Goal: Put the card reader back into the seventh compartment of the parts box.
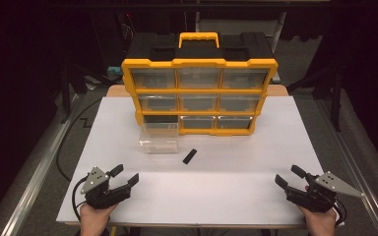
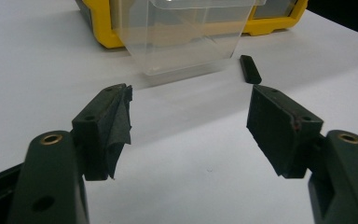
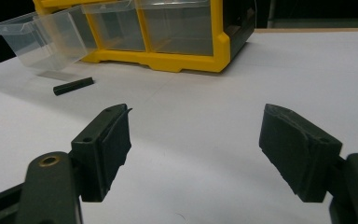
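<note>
- Holding a hand-held gripper in each hand, you have both low at the near edge of the white counter [image 1: 275, 147], one at each near corner.
- Your left hand-held gripper [image 1: 126, 176] sits at the near left, jaws spread wide with nothing between them; bare counter shows in the gap.
- In the left gripper view, the pad [image 2: 119, 125] on its left jaw looks frayed, with a loose flap hanging off the inner face.
- Your right hand-held gripper [image 1: 289, 176] sits at the near right, jaws also wide apart and holding nothing.
- Both point toward the far middle of the counter, well apart from each other.
- The small black stick [image 1: 190, 156] lies flat on the counter near the middle, angled, just near and right of the clear drawer [image 1: 159, 137]. It is apart from both of your tools.
- That clear drawer is pulled out of the bottom-left slot of the yellow organiser [image 1: 199, 63] and tilts down, its front lower edge resting on the counter. It looks empty.
- The organiser stands upright at the far side, three rows of three clear drawers, with a yellow handle [image 1: 199, 37] on top of its black body.
- From the right gripper view, the stick lies to the left, in front of the tilted drawer, not touching it.
</note>
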{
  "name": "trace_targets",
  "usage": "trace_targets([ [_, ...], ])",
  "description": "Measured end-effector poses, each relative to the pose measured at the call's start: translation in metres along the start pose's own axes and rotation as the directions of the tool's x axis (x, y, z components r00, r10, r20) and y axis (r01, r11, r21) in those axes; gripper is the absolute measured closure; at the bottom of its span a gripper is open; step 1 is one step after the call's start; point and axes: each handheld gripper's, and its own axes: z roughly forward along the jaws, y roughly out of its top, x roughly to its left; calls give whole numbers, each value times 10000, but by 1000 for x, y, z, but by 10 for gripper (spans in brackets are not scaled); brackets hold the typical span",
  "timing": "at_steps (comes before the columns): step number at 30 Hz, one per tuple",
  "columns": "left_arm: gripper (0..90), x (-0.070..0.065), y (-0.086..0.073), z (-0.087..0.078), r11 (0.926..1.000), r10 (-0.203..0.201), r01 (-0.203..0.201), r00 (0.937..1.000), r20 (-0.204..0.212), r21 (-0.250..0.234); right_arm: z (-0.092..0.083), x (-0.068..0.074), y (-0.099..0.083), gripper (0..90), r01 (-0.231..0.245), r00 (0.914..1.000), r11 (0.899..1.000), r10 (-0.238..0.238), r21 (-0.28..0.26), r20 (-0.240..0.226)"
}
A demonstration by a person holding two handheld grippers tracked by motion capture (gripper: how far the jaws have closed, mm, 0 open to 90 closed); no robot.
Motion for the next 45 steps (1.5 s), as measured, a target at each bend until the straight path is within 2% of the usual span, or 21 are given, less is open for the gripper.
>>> trace_targets([
  [26, 311, 0, 0, 0, 10000, 32, -32, 10000, 17, 13, 14, 11, 4, 262, 365, 9985, 9993, -366, -28, -408],
  [45, 311, 0, 0, 1, 10000, -4, 4, 10000, -9, 4, 25, 18, 7, 264, 432, 9970, 9991, -429, 44, -650],
])
